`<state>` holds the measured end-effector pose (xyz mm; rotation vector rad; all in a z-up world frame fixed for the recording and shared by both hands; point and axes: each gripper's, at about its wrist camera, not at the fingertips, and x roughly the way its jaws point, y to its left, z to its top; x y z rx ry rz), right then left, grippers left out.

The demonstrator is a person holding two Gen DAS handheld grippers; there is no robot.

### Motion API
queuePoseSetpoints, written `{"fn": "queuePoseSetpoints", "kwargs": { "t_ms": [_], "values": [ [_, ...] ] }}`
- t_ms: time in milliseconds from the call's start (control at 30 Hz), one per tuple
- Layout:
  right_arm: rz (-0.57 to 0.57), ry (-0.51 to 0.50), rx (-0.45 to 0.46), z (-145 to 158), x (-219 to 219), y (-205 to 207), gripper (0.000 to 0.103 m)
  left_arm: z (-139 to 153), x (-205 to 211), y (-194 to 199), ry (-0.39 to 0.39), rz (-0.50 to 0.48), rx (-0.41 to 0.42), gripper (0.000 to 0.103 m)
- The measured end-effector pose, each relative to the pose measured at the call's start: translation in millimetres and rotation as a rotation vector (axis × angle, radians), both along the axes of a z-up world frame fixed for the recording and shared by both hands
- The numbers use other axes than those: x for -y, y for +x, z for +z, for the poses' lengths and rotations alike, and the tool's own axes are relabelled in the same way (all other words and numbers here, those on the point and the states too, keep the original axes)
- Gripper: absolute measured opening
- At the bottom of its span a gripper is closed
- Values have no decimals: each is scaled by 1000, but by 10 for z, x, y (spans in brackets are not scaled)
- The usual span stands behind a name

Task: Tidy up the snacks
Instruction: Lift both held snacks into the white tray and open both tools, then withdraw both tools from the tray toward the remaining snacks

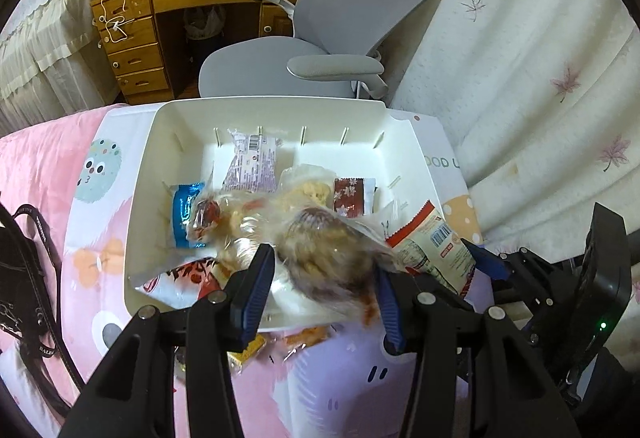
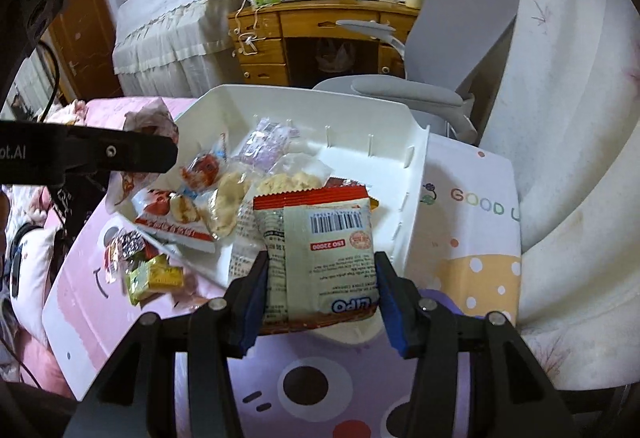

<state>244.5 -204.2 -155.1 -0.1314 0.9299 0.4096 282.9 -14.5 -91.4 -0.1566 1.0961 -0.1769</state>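
A white plastic bin (image 1: 152, 174) (image 2: 416, 174) sits on the pink bed cover and holds several snack packets. My left gripper (image 1: 326, 278) is shut on a clear bag with a brown pastry (image 1: 332, 250), held over the bin's near edge. My right gripper (image 2: 320, 278) is shut on a red-and-cream Lipo packet (image 2: 320, 242), held at the bin's near right corner; this packet also shows in the left wrist view (image 1: 432, 242). Loose small wrapped candies (image 2: 148, 266) lie on the cover in front of the bin.
A grey office chair (image 1: 340, 38) and a wooden desk (image 1: 168, 10) stand beyond the bed. A white curtain (image 1: 540, 58) hangs at the right. A black bag (image 1: 24, 270) lies on the bed at the left.
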Motion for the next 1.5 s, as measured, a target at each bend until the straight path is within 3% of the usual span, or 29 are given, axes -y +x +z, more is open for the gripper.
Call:
{"fn": "queuePoseSetpoints", "kwargs": {
  "t_ms": [33, 67, 100, 133, 467, 733, 1067, 1333, 1500],
  "values": [
    [-11, -1, -10, -22, 12, 22, 57, 2, 7, 7, 5, 6, -1, 48],
    [-18, -6, -22, -41, 19, 46, 63, -1, 10, 15, 8, 13, -10, 55],
    [-27, -12, -34, -56, 25, 60, 63, 0, 5, 13, 4, 17, -15, 65],
    [-34, -13, -43, -69, 40, 63, 63, 8, -7, -2, -4, 21, -16, 67],
    [-80, 21, -49, 41, 181, -49, 71, 200, -244, -365, 26, 83, -18, 78],
    [-145, 144, -164, 59, 315, -237, 72, 271, -505, -890, 66, 143, -29, 81],
    [-207, 232, -312, -107, 279, -535, 72, 41, -921, -1475, 74, 186, -84, 81],
    [-226, 268, -443, -309, -91, -751, 72, -218, -1330, -1564, 55, 179, -101, 81],
    [-242, 246, -464, -358, -497, -810, 72, -342, -1603, -1474, 26, 148, -94, 81]
  ]
}}
